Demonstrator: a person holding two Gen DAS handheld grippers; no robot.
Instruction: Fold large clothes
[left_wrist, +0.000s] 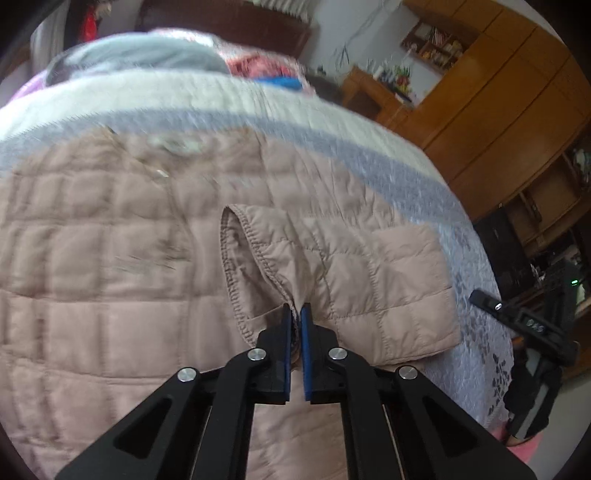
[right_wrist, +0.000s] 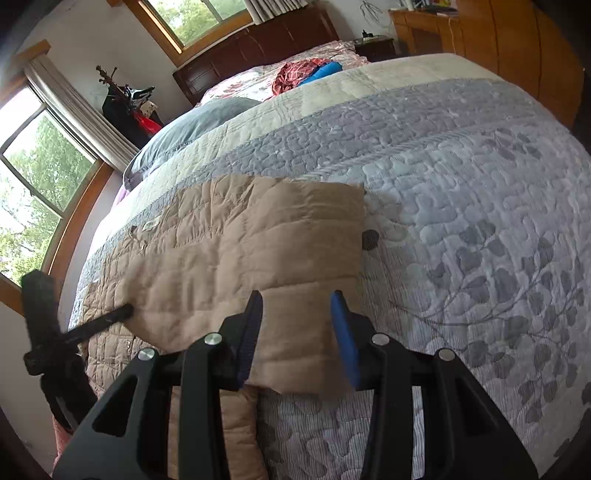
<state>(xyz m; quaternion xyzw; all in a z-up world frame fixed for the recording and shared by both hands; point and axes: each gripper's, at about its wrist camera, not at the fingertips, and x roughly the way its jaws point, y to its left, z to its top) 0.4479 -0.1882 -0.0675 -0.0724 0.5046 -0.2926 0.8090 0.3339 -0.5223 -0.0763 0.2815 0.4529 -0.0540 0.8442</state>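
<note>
From the left wrist view, a pinkish-beige quilted jacket (left_wrist: 122, 258) lies spread across a grey and cream patterned bedspread (left_wrist: 369, 147), filling most of the bed near its foot. The left gripper (left_wrist: 295, 314) has its blue-padded jaws pressed nearly together, pinching the stitched cuff edge of the jacket's sleeve (left_wrist: 351, 266), which is folded over the jacket's body. Beyond the jacket's right edge, the right gripper (left_wrist: 484, 299) hangs beside the bed, with a wooden wardrobe (left_wrist: 498, 92) behind it. From the right wrist view, the same jacket (right_wrist: 240, 240) looks tan and lies flat on the bedspread (right_wrist: 461, 184), toward the window (right_wrist: 33, 184) side. The right gripper (right_wrist: 297, 314) hovers with its jaws spread wide over the jacket's near folded edge, holding nothing. The left gripper (right_wrist: 122, 312) reaches onto the jacket's left side; its jaws are hard to make out here. A grey pillow (right_wrist: 192, 125) rests beyond the jacket, near the dark headboard (right_wrist: 258, 48).
</note>
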